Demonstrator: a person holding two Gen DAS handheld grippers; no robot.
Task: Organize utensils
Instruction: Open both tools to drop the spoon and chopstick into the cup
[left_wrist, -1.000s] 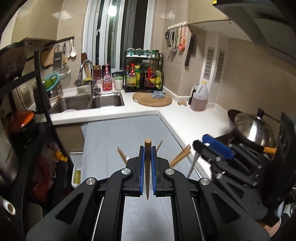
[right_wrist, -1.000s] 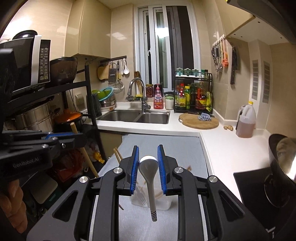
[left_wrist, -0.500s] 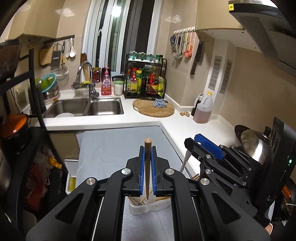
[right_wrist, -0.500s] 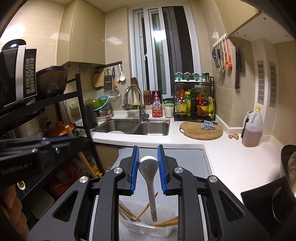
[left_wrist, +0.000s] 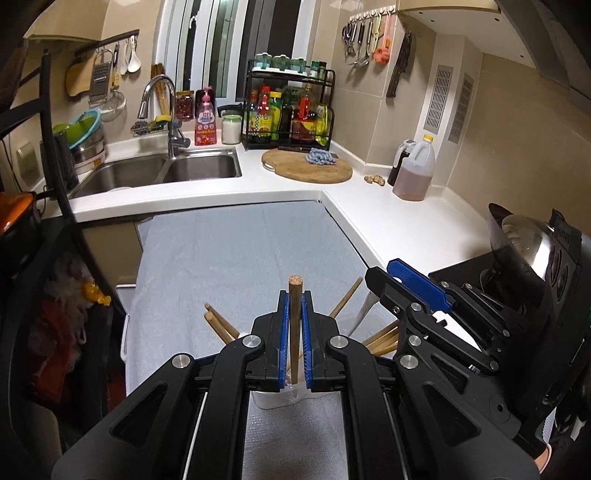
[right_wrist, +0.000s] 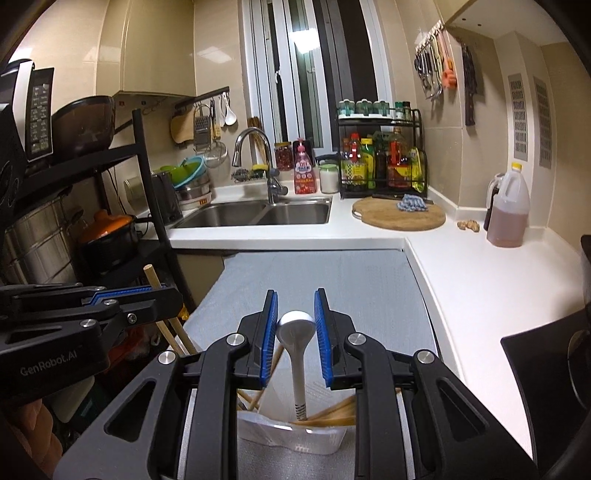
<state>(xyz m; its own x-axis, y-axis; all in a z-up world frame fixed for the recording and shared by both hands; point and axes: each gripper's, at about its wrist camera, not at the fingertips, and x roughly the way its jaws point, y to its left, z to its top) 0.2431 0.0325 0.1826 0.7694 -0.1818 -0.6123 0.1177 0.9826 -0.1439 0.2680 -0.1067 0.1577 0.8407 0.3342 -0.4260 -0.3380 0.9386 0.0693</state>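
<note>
My left gripper (left_wrist: 294, 328) is shut on a wooden chopstick (left_wrist: 295, 317) held upright, its lower end over the white utensil holder (left_wrist: 275, 400). My right gripper (right_wrist: 295, 332) is shut on a white spoon (right_wrist: 295, 328), bowl up, handle reaching down into the same holder (right_wrist: 295, 439). Several wooden chopsticks (right_wrist: 332, 411) lean inside the holder. The right gripper also shows in the left wrist view (left_wrist: 417, 291), and the left gripper in the right wrist view (right_wrist: 110, 295), close to the left of the holder.
The holder stands on a grey mat (left_wrist: 236, 251) over the counter. Behind are a double sink (right_wrist: 258, 214), a round cutting board (right_wrist: 399, 214), a sauce rack (right_wrist: 380, 162) and an oil jug (right_wrist: 506, 210). A wok (left_wrist: 524, 236) sits right; a black shelf rack (right_wrist: 110, 206) stands left.
Both grippers have come down toward the holder after a brief lift. The spoon handle now reaches into the holder and the chopstick hangs just above it.
</note>
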